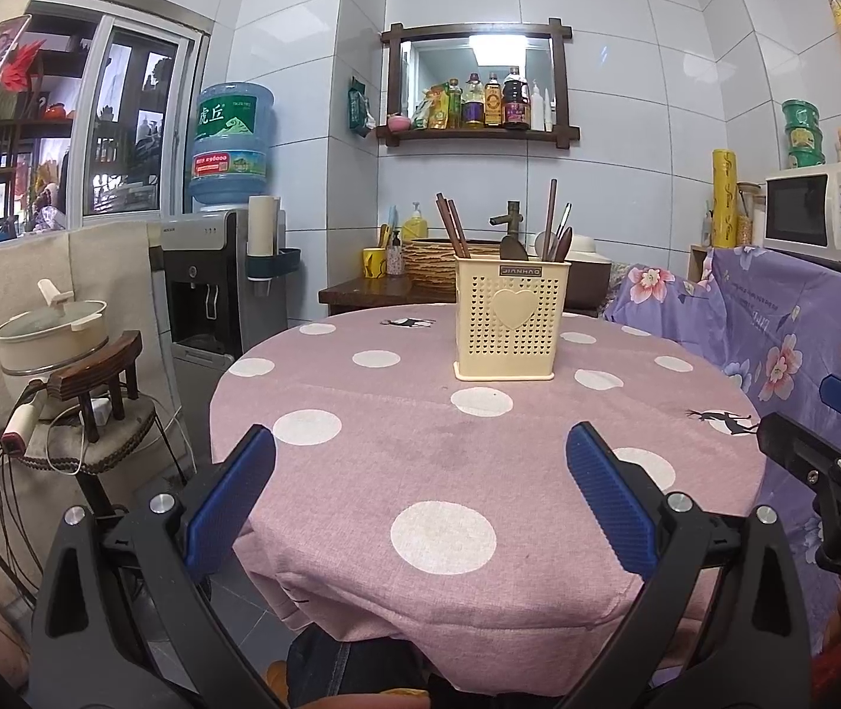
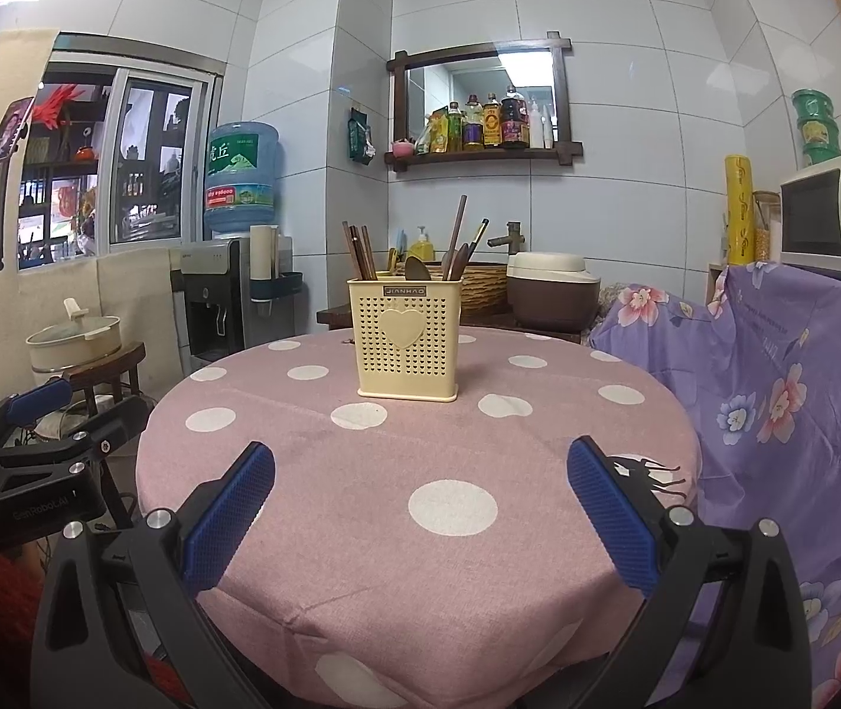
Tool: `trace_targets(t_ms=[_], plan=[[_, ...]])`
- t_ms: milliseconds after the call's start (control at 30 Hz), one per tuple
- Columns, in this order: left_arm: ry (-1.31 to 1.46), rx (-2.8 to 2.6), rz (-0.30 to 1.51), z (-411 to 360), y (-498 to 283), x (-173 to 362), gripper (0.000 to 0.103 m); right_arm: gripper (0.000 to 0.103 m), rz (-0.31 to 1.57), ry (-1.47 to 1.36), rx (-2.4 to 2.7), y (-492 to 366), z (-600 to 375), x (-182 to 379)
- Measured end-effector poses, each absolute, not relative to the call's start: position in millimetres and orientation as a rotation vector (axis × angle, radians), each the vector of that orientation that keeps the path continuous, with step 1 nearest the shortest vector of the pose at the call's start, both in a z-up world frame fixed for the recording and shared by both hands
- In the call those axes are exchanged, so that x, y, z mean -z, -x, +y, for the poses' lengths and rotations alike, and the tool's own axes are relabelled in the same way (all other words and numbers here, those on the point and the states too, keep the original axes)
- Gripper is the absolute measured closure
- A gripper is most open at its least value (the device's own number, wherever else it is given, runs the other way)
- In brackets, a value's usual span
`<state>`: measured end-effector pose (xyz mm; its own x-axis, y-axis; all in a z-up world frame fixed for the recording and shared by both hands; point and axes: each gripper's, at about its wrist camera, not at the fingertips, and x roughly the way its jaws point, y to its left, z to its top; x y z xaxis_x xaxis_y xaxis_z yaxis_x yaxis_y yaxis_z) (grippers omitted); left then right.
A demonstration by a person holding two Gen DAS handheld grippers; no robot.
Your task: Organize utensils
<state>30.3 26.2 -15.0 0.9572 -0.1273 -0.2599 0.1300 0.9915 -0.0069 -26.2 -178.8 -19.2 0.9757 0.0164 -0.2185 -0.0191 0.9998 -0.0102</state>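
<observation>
**Holder dead ahead of both grippers, utensils standing upright**

The holder (image 1: 512,319) stands on the table (image 1: 361,472) well ahead of both grippers, slightly right of the left gripper (image 1: 420,496) and slightly left of the right gripper (image 2: 420,514). Chopsticks (image 2: 359,251) and spoons (image 2: 456,254) stand inside it, long axes near vertical. Both grippers are spread wide and empty. Neither looks clearly nearer.

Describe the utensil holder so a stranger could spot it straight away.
Find the round table under its pink cloth with white dots. Toward its far side stands the utensil holder, a cream plastic box with perforated walls. A raised heart on its front and dark chopsticks and spoons poking out mark it.
</observation>
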Motion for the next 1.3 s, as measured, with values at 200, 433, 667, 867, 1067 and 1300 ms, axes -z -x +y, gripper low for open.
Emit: trace_targets(t_ms=[200,433,667,867,1067,1300], plan=[[-0.01,0.131,0.265,26.2,-30.5,15.8,0.006,0.005,0.222,0.01,-0.018,27.0,-178.3,19.9],[-0.011,0.13,0.269,27.4,-30.0,16.9,0.006,0.005,0.227,0.009,-0.017,25.9,-178.7,20.6],[-0.012,0.13,0.273,27.0,-31.5,17.7,0.006,0.005,0.231,0.008,-0.017,26.7,-178.4,21.4],[-0.013,0.13,0.274,27.4,-31.9,18.1,0.006,0.005,0.233,0.007,-0.016,24.9,-179.0,21.8],[-0.011,0.121,0.267,27.4,-31.7,17.4,0.006,0.005,0.236,0.002,-0.014,24.3,-179.7,22.9],[-0.017,0.124,0.272,24.5,-31.2,17.1,0.006,0.005,0.238,-0.001,-0.014,25.1,-180.1,22.9]])
